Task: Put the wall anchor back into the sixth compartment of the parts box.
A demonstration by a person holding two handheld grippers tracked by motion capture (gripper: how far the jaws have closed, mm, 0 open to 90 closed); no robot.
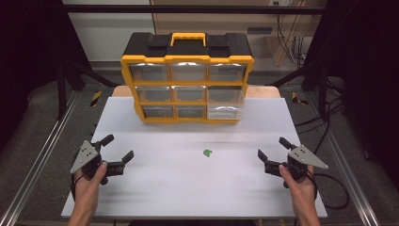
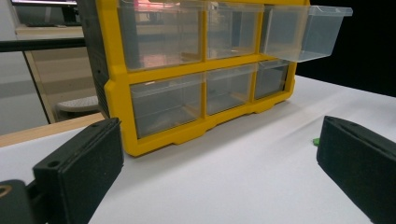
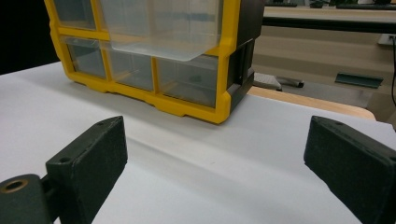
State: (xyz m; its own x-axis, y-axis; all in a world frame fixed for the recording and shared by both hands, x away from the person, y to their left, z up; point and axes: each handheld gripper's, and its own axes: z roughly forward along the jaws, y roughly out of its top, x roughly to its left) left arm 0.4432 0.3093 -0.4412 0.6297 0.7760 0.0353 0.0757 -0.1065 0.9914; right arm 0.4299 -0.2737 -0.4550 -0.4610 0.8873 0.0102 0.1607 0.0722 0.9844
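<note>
A yellow and black drawer cabinet (image 1: 187,80) with clear drawers stands at the back of the white table (image 1: 188,188). Its middle right drawer (image 1: 226,104) is pulled out; I see this drawer (image 2: 306,30) in the left gripper view and again (image 3: 161,28) in the right gripper view. A small green piece (image 1: 207,152) lies on the table in front of the cabinet, right of centre, and peeks past a jaw as a green speck (image 2: 316,140). My left gripper (image 1: 117,147) is open at the front left, empty. My right gripper (image 1: 272,147) is open at the front right, empty.
Metal rails (image 1: 42,155) run along both sides of the table. A black cable (image 1: 336,193) trails off the right gripper over the table's right edge. Wide bare table surface lies between the two grippers and the cabinet.
</note>
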